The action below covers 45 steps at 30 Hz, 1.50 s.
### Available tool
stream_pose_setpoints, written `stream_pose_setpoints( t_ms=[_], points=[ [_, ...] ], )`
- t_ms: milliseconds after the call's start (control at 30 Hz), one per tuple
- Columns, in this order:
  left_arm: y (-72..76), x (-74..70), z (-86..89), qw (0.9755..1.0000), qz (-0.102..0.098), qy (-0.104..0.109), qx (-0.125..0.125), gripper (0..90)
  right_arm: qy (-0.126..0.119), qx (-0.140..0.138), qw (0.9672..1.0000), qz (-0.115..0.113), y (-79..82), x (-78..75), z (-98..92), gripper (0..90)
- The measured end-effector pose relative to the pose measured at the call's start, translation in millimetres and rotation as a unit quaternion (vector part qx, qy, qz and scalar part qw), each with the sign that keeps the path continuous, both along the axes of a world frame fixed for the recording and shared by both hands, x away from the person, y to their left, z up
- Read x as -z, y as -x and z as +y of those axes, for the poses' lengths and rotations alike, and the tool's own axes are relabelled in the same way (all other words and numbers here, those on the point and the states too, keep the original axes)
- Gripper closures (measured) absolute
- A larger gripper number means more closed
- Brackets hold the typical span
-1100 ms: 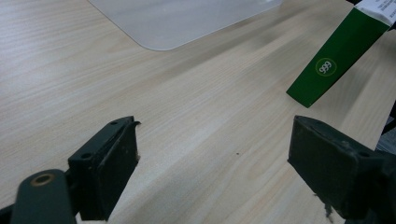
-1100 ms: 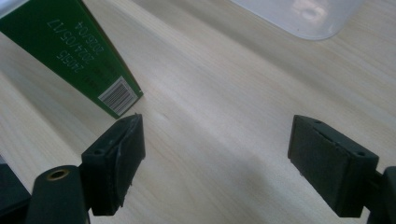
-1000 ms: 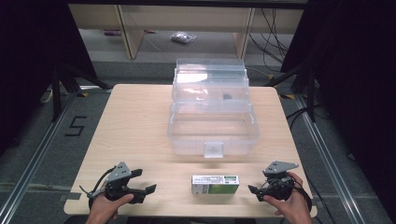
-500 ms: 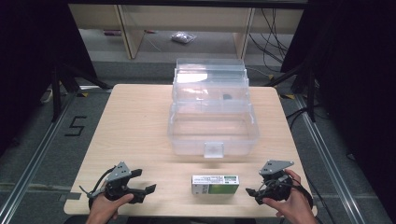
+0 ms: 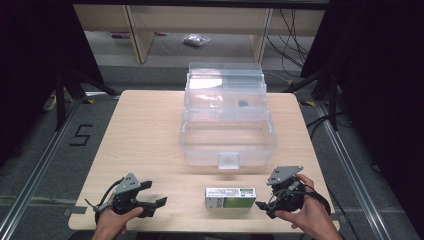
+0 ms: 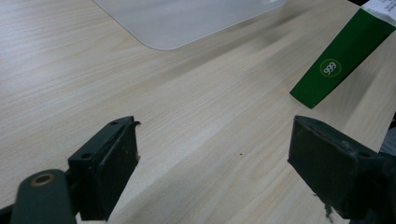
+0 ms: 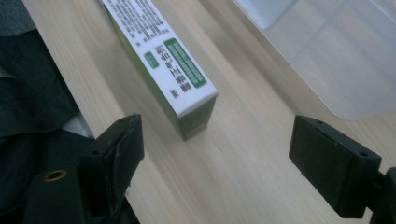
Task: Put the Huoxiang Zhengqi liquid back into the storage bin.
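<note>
Box: we see the small green-and-white carton (image 5: 230, 197) lying flat on the table (image 5: 145, 130), near the front edge, between our two hands and not yet lifted.
Box up close: in the right gripper view its near end (image 7: 187, 100) sits ahead of the jaws and towards the left one, not between them; the printed white face is up and the text is too blurred to read.
Right tool: the right tool (image 5: 263, 206) rests just beside the carton's right end, jaws spread wide, gripping nothing.
Left tool: the left tool (image 5: 159, 202) lies well to the carton's left, jaws also apart and empty; in its own view the green end of the carton (image 6: 340, 58) is off to the upper right.
Bin: the clear plastic storage bin (image 5: 229, 139) stands behind the carton in the middle of the table, its lid (image 5: 225, 82) swung up and back, so the inside is open; it looks empty.
Done so far: we judge that the bin is ready to receive and our right hand is lined up near the carton.
Left to do: closing on the carton, lifting it, carrying it over the front wall of the bin and setting it inside; perhaps shutting the lid after.
Progress: very early, as we read it; the grasp itself has not begun.
</note>
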<state>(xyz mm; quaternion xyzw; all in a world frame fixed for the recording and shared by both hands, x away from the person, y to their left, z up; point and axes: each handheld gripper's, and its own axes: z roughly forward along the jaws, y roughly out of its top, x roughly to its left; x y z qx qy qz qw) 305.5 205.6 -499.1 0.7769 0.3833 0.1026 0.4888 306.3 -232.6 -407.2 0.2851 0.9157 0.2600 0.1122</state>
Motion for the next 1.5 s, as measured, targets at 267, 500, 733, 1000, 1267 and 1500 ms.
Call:
stream_pose_setpoints(
  t_ms=[267,500,733,1000,1267,1500],
  points=[
    [-0.5,-0.9,-0.2,1.0000,0.004,-0.002,-0.001,15.1,0.034,-0.057,0.9977,-0.009,-4.9,-3.9,26.7,19.1],
    [-0.6,-1.3,0.4,1.0000,0.005,-0.004,-0.002,15.1,0.053,-0.102,0.9933,0.000,-10.8,-3.8,54.9,19.1],
    [-0.7,-0.1,0.5,1.0000,-0.001,0.003,-0.005,15.1,0.078,-0.128,0.9886,0.011,-19.2,1.8,78.3,20.2],
    [-0.9,-0.5,0.1,1.0000,0.007,-0.003,0.000,15.1,0.085,-0.156,0.9836,0.032,-27.8,7.7,94.3,20.5],
    [-0.5,-0.8,0.2,1.0000,0.006,-0.003,-0.001,15.0,0.102,-0.165,0.9799,0.047,-32.0,14.0,105.4,22.4],
    [-0.6,-0.5,0.1,1.0000,0.007,-0.001,0.001,15.0,0.108,-0.175,0.9774,0.050,-34.8,19.1,109.8,24.2]
  ],
)
